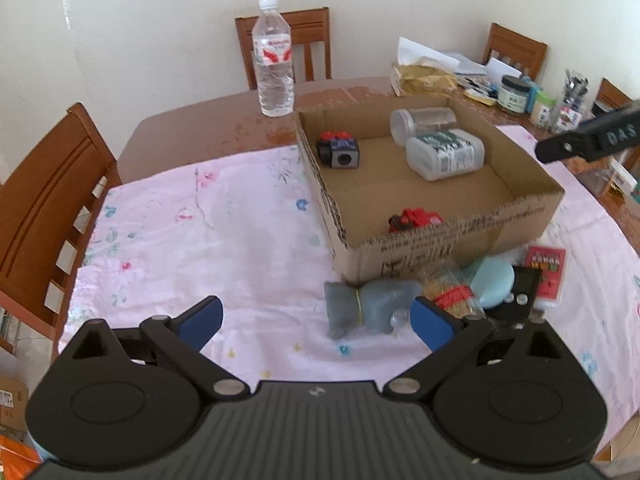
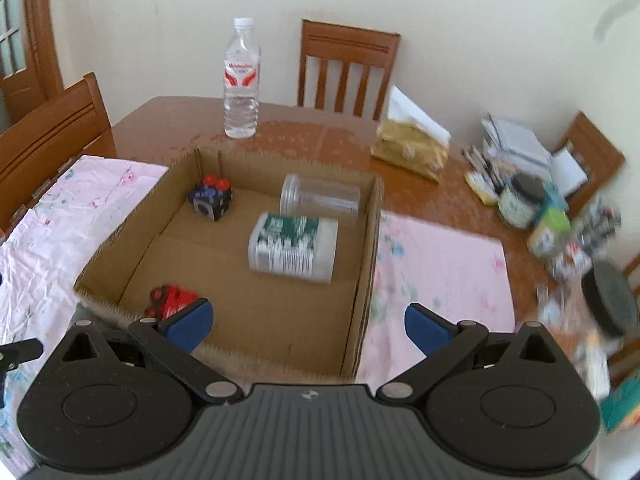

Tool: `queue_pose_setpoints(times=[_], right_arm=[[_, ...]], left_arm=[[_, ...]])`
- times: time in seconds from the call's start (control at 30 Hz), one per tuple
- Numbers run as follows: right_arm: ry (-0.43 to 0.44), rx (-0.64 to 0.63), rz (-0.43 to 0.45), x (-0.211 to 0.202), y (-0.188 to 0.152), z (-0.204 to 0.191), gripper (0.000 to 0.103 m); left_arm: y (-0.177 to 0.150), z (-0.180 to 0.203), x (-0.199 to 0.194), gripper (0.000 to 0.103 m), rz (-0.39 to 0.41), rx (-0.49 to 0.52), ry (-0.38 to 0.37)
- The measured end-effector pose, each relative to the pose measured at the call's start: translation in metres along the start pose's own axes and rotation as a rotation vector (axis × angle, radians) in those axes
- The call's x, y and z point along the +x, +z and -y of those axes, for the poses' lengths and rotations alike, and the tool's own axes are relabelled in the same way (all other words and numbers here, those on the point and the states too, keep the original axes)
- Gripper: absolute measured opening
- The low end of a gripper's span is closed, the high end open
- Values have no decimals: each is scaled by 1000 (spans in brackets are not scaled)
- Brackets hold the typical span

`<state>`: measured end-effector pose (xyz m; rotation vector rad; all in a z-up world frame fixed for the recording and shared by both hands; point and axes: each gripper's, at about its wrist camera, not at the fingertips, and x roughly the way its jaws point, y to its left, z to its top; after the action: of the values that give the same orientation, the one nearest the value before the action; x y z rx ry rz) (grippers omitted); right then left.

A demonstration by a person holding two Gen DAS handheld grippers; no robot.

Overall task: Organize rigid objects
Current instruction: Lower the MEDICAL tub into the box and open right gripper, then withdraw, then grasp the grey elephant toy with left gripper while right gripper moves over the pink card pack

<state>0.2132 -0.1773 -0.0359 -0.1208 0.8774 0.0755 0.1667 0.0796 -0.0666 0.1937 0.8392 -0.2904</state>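
The left claw [image 1: 316,322] gapes wide and empty just short of the pouch [image 1: 370,306], which lies against the near wall of the box [image 1: 440,248] among unsorted bits, probably next to be picked. The right claw [image 2: 306,326], wide and empty too, hangs over the box's near edge. Inside lie a red toy [image 2: 174,300], a labelled jar [image 2: 294,246], a clear jar [image 2: 320,198] and a cube [image 2: 210,198], apparently already sorted. Beyond the box stands a bottle [image 1: 273,60]. Right of the box, the clutter is too blurred to read.
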Motion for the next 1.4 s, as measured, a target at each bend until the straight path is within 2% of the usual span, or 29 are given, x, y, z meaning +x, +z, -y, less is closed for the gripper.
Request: queue_pose_setpoints(times=[0.1,0.33,0.5,0.6,1.0,1.13,1.23,1.4], right_arm=[[-19,0,-21,-4,-23,-4,103],[-7,-48,-139,11,-67,-11,103],[8,-98,-206,31,-85,-16,103],[20,-118,-220,42,-89,-16,103],[124,-112,-227,69,-85,-3,103],[86,-95,-232,77,-87,9,103],[99,-40,-230,79,-88,24,103],[70,51,-234,80,-92,48,103]], left_arm=[[-6,2,4,100,-22,18,-15],[-14,14,11,100,-53,30,-63],[-15,26,16,100,-86,27,-49],[-16,31,19,100,-106,8,-55],[-12,50,21,100,-147,-40,20],[-8,57,24,100,-156,-43,36],[-7,61,27,100,-161,-39,46],[-5,64,33,100,-169,-44,55]])
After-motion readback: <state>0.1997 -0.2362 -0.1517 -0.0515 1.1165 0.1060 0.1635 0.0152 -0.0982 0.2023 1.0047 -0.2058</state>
